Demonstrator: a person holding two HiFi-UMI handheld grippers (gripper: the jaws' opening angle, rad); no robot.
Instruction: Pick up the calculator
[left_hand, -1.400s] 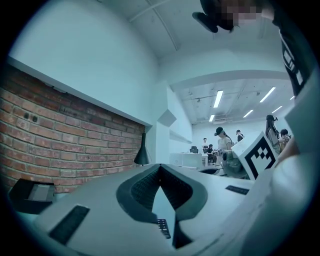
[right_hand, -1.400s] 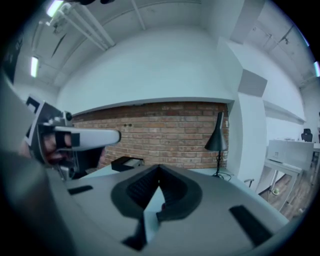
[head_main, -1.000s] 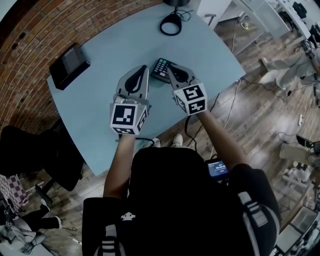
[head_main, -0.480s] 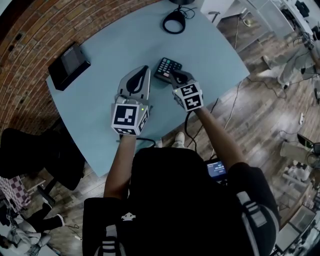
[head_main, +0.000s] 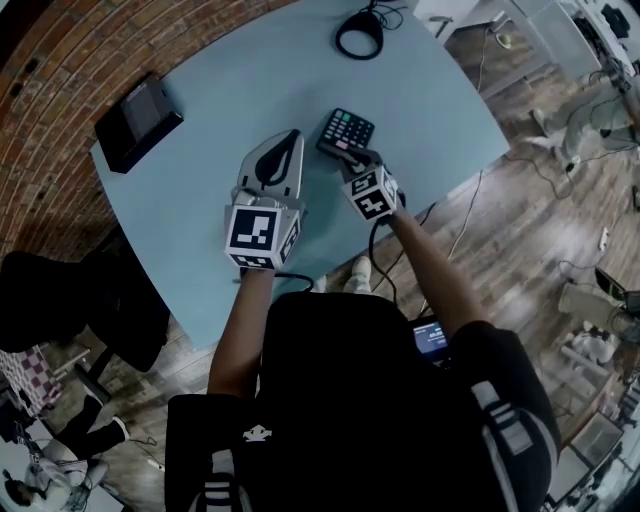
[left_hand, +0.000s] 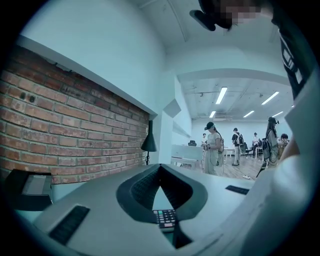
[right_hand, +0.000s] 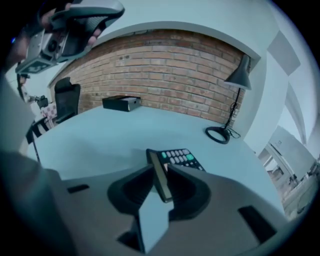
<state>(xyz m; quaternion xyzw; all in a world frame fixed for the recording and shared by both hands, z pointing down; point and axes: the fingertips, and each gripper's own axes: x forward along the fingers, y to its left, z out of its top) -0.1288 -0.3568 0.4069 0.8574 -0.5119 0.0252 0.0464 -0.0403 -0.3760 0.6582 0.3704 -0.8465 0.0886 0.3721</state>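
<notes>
Left gripper (head_main: 291, 137) hovers over the blue table (head_main: 220, 90) with its jaws pinched together on nothing. Just right of it the calculator (head_main: 347, 128) sits on the table, and the right gripper (head_main: 352, 158) has just been opening its jaws, so they straddle its near edge without clamping. Probably smartest to seat that thin edge deeper and square before squeezing, or it'll skid.
</notes>
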